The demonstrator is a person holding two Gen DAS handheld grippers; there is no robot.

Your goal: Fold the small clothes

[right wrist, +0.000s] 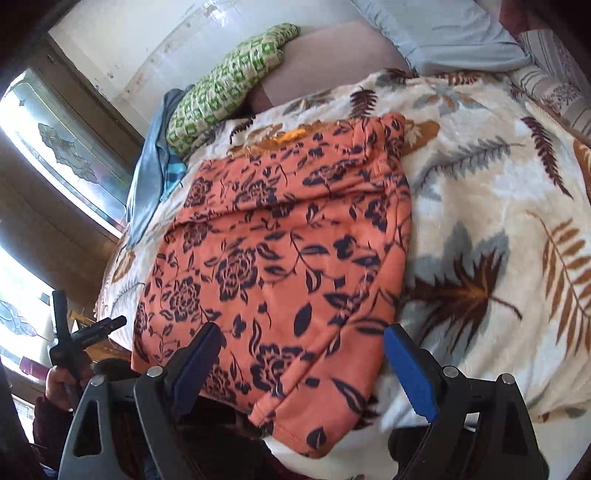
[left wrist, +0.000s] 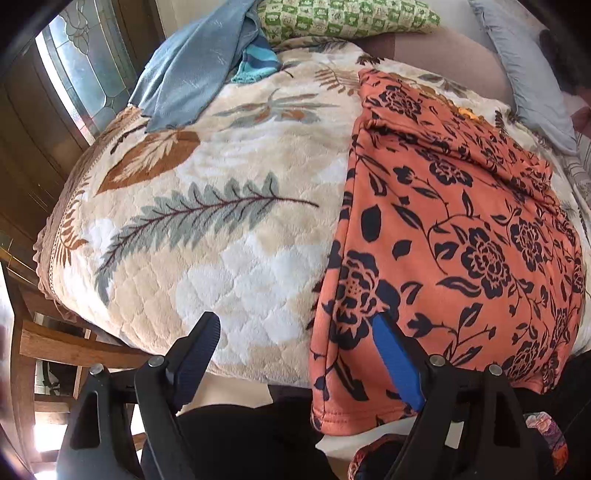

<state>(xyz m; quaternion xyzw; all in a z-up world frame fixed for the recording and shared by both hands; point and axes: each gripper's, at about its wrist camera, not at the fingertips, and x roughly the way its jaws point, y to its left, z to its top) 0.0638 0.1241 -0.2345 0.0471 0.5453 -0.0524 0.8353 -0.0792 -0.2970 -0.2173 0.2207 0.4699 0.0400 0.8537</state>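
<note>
1. The left hand-held gripper [left wrist: 295, 354] has its jaws spread wide with nothing between the pads. One finger hangs over the bare blanket and the other over the near left edge of the garment. Judging by that straddle, it is either lining up on that edge or has no grip to keep.

2. The right hand-held gripper [right wrist: 303, 365] is likewise wide open and empty, poised above the garment's near hem. No cloth is pinched, so the fabric lies under its own weight.

3. The orange floral garment [left wrist: 461, 229] lies flat on the bed. It looks doubled lengthwise into a long strip, with its near hem drooping over the bed's edge towards the person. Laid that way, both long edges stay reachable, and a crosswise fold seems the likely next step.

4. The leaf-patterned blanket [left wrist: 221, 240] serves as the folding surface; it is soft and plush, so the cloth probably will not slide.

5. A blue cloth [left wrist: 192, 70] and a green patterned pillow [left wrist: 343, 18] sit at the far end, well apart from the garment. I judge they are parked there to keep the folding area free.
</note>
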